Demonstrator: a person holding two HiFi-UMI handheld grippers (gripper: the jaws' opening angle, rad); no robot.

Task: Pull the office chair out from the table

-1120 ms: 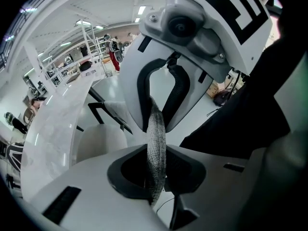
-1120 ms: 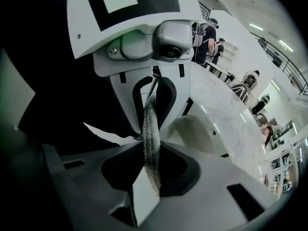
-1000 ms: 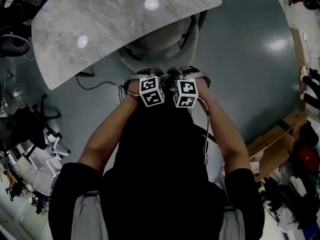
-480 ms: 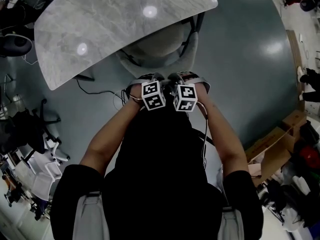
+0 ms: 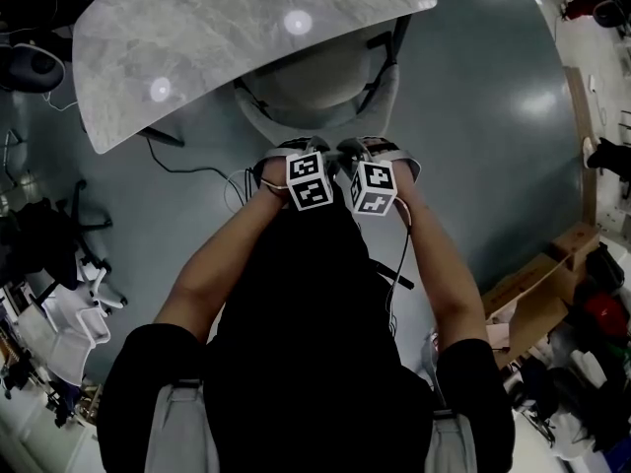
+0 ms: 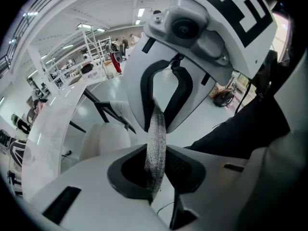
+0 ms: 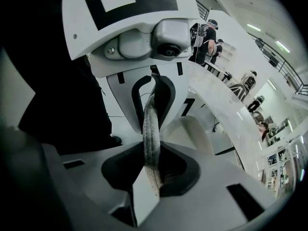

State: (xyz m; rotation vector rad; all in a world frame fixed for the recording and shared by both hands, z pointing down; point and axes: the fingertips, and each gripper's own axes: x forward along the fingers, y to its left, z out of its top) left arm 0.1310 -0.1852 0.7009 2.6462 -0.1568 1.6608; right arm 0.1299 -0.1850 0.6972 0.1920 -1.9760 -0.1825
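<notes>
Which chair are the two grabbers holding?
The light grey office chair half under the marble table. The left gripper and right gripper pinch its mesh backrest; the other chairs at the left stand untouched.

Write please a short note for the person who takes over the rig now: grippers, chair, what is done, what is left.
Left gripper: jaws shut on the mesh top edge of the chair back.
Right gripper: jaws shut on the same mesh edge, close beside the left one.
Office chair: the front part of its seat lies under the table.
Done: both grips are on the chair back.
Left: pull the chair back until the seat is out from under the table top, then open both jaws.
</notes>
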